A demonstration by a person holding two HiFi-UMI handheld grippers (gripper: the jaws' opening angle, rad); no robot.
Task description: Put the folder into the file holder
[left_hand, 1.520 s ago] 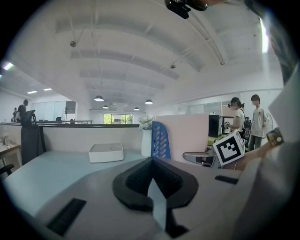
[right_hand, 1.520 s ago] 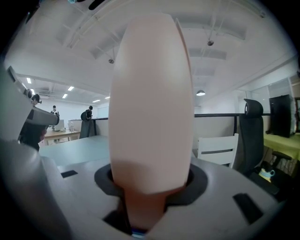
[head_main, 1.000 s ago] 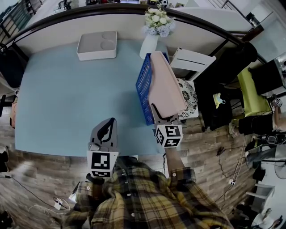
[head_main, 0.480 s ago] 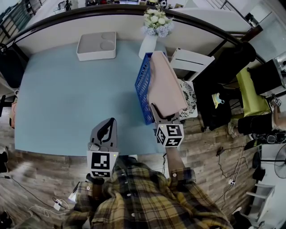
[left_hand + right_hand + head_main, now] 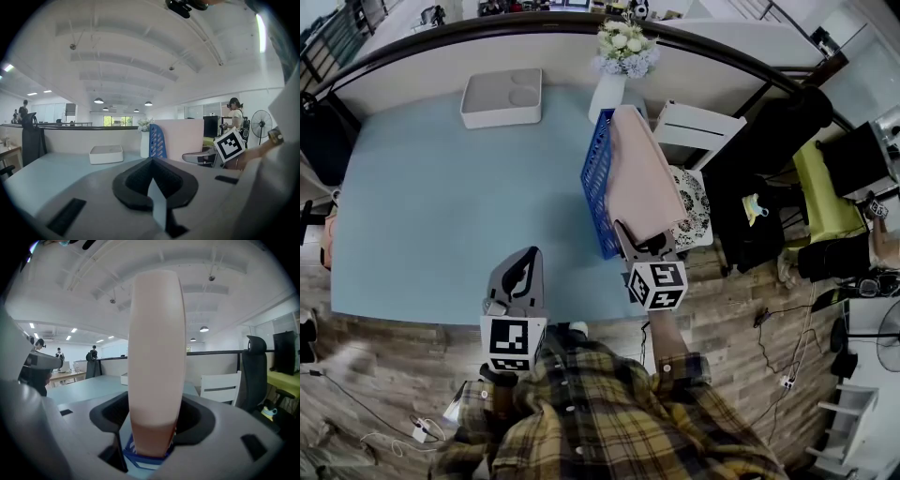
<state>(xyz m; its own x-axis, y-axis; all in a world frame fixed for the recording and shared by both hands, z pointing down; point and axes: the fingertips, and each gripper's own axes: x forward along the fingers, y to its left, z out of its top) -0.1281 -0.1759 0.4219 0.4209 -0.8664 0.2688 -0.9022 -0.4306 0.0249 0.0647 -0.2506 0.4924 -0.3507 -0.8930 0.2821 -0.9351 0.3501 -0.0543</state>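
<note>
A pink folder (image 5: 639,178) stands on edge in the blue mesh file holder (image 5: 598,183) at the table's right side. My right gripper (image 5: 639,246) is at the folder's near end; its jaws are opening, and the folder (image 5: 156,357) stands between them with a gap on each side, above the holder's rim (image 5: 140,456). My left gripper (image 5: 521,272) rests shut over the table's near edge with nothing in it. From the left gripper view the folder (image 5: 183,138) and holder (image 5: 157,140) show to the right, beyond the closed jaws.
A white tray (image 5: 502,96) sits at the far middle of the light blue table (image 5: 441,206). A white vase of flowers (image 5: 619,70) stands just behind the holder. Off the table's right edge are a white chair (image 5: 703,127) and a patterned cushion (image 5: 694,202).
The folder and the right gripper have stayed in nearly the same place. The left gripper has not moved.
</note>
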